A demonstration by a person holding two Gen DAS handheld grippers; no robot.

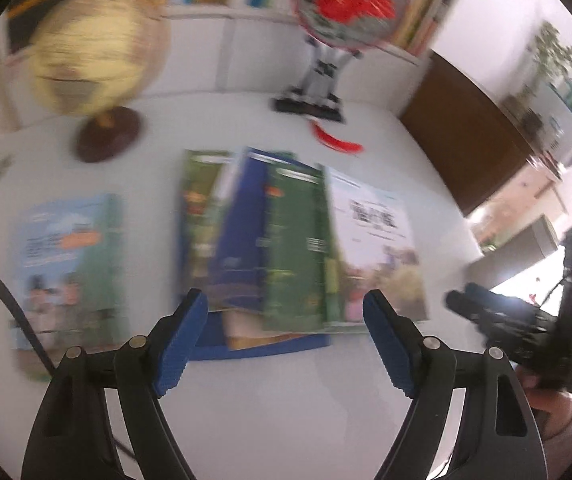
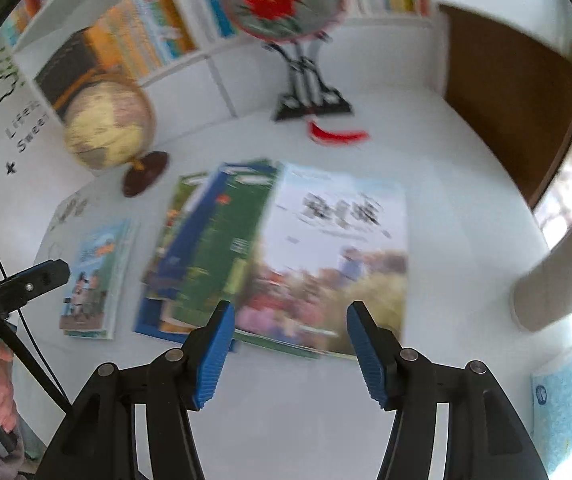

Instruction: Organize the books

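A loose pile of books lies on the white table (image 1: 286, 420): a green book (image 1: 293, 240) and a white-covered picture book (image 1: 377, 248) overlap a blue book (image 1: 242, 232). The same pile fills the right wrist view, with the white-covered book (image 2: 333, 256) on top at the right. One light-blue book (image 1: 70, 268) lies apart to the left, also visible as the light-blue book (image 2: 94, 280). My left gripper (image 1: 286, 300) hovers open above the pile's near edge, empty. My right gripper (image 2: 287, 312) is open and empty too, over the white-covered book's near edge. Both views are motion-blurred.
A globe (image 1: 94, 60) on a dark base stands at the back left, and a round red-flower ornament (image 1: 349, 4) on a stand at the back middle, with a red strip (image 1: 337, 140) beside it. Shelves of books (image 2: 154, 32) line the back wall. A brown panel (image 1: 465, 132) sits right.
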